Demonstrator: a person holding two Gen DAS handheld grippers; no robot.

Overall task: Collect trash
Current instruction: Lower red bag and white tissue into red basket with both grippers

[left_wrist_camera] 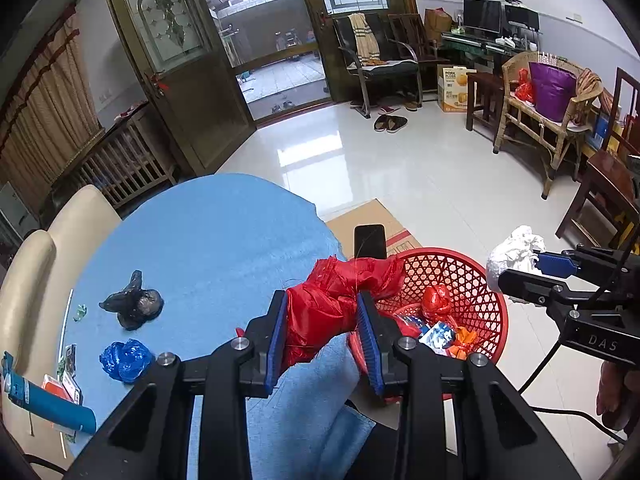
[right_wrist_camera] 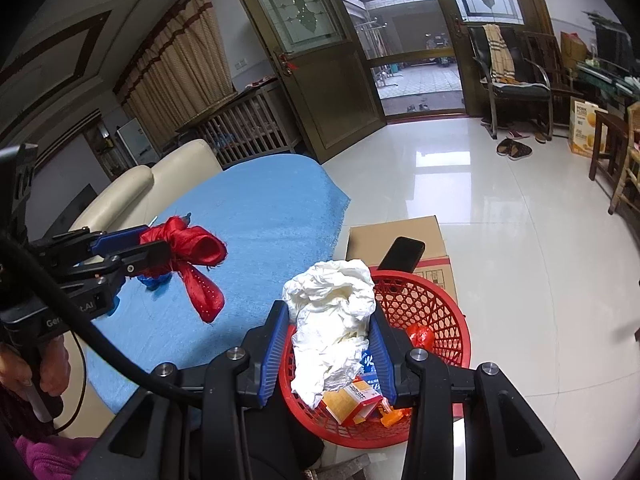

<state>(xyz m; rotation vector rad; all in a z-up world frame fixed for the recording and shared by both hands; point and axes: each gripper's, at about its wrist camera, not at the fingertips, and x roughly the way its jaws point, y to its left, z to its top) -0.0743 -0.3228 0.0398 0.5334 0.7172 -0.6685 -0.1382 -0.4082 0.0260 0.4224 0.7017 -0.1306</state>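
Observation:
My left gripper (left_wrist_camera: 323, 322) is shut on a crumpled red plastic bag (left_wrist_camera: 336, 300), held over the edge of the blue-covered table (left_wrist_camera: 224, 236) beside the red mesh basket (left_wrist_camera: 486, 308). The same bag (right_wrist_camera: 192, 256) shows at the left of the right wrist view. My right gripper (right_wrist_camera: 329, 338) is shut on a wad of white tissue paper (right_wrist_camera: 332, 320), hanging right above the basket (right_wrist_camera: 444, 316). Wrappers and small boxes lie in the basket. A black crumpled bag (left_wrist_camera: 134, 300) and a blue crumpled bag (left_wrist_camera: 125, 359) lie on the table.
A blue cylinder (left_wrist_camera: 48, 400) and small packets (left_wrist_camera: 64, 384) rest at the table's near left edge. A cardboard box (left_wrist_camera: 380, 220) with a black phone (left_wrist_camera: 370, 241) stands behind the basket. Cream chairs (left_wrist_camera: 60, 236) flank the table. Glossy tiled floor (left_wrist_camera: 400, 160) stretches to chairs and an open door.

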